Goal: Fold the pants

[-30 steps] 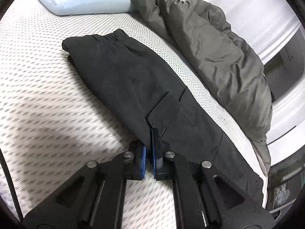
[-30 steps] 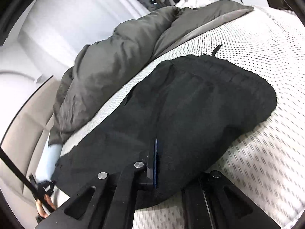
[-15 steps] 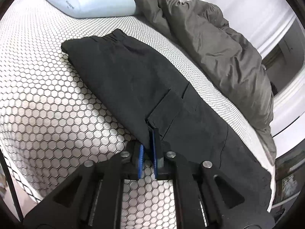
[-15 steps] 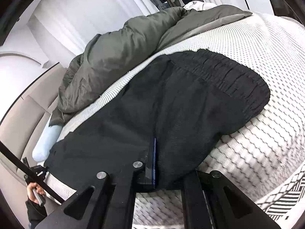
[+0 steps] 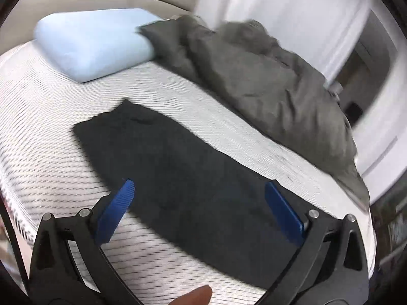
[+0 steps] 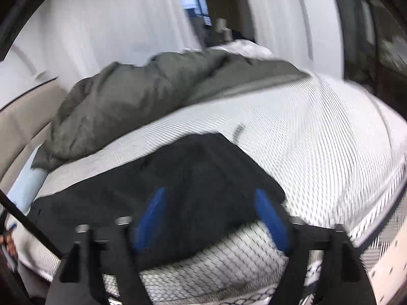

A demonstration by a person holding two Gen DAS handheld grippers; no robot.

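The bed (image 5: 38,152) is carrying everything, with a grey duvet (image 5: 267,81) bunched along its far side and a pale blue pillow (image 5: 91,43) at the head. The pants (image 5: 183,172) are lying flat as a long dark strip, apparently folded leg onto leg (a crosswise fold is probably remaining). Both jaws have just been opening: the left gripper (image 5: 198,203) and right gripper (image 6: 211,218) are hanging released above the cloth, pinching nothing. Motion blur is hiding seams and layers.

Black left gripper (image 5: 197,193) frame, silver screws, ribbed blue pads (image 5: 117,211).
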